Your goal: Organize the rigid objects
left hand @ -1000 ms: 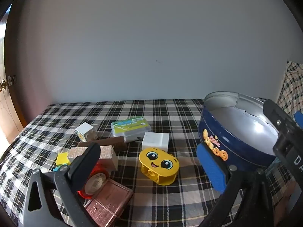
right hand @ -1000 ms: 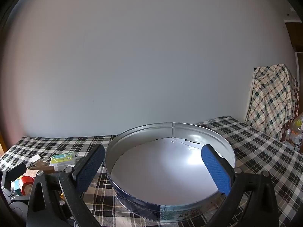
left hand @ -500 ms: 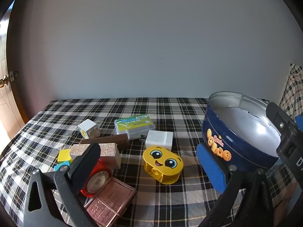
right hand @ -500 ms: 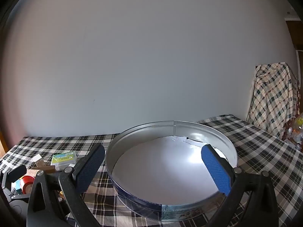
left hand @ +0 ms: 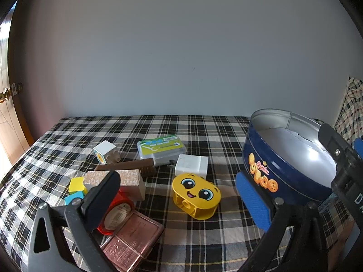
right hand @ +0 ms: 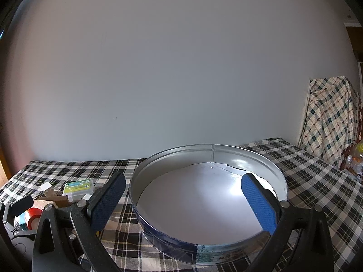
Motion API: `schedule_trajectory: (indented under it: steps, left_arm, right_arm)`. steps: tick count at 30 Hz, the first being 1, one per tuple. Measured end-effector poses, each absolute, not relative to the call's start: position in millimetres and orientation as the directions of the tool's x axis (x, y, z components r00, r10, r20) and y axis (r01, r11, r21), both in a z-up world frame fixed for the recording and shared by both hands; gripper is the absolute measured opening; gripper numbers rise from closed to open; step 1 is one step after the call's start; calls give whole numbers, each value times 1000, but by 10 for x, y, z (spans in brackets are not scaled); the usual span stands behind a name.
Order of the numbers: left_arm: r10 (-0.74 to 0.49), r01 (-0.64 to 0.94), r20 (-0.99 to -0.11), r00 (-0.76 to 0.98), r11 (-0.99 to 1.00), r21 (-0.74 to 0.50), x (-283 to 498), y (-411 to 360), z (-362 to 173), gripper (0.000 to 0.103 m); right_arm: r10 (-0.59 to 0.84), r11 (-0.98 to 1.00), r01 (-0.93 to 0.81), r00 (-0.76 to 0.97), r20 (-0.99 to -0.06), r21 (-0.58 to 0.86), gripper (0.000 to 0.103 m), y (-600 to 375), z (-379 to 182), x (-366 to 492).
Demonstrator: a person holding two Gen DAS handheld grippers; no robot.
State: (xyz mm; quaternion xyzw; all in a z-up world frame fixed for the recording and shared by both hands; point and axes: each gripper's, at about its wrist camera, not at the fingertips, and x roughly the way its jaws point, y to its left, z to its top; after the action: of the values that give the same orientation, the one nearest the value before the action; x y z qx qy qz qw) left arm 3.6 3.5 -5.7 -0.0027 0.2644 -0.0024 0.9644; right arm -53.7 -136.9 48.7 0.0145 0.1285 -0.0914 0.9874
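Note:
A round blue cookie tin [left hand: 270, 170] stands open and empty on the plaid cloth at the right. Left of it lie loose items: a yellow smiley block [left hand: 196, 196], a white cube [left hand: 191, 165], a green-labelled clear box [left hand: 162, 148], a brown bar [left hand: 127, 166], a beige block [left hand: 129, 178], a red tape roll [left hand: 116, 213] and a pink case [left hand: 133, 240]. My left gripper [left hand: 175, 179] hovers open in front of the smiley block, holding nothing. My right gripper [right hand: 182, 179] is open, its fingers straddling the near wall of the tin [right hand: 204, 147] without gripping it.
A white toy brick [left hand: 106, 151], a small yellow cube [left hand: 77, 184] and a cyan piece [left hand: 73, 198] sit at the left of the pile. A plain wall stands behind. A wooden door [left hand: 9, 113] is at far left, and a plaid-draped object [right hand: 329, 122] at far right.
Both views have drifted only slightly; the pile and the tin sit a touch further right in the left wrist view. Both grippers stayed open and nothing on the cloth moved.

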Motion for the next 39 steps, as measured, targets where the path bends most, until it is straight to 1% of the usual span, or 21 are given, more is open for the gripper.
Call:
schedule_trajectory:
  steps: [39]
  left_arm:
    - [-8,4,-518,856,1000,-9,49,23,-66,103]
  right_arm:
    - [-162,985,172,949,-270,14,103,-1382,485,-524]
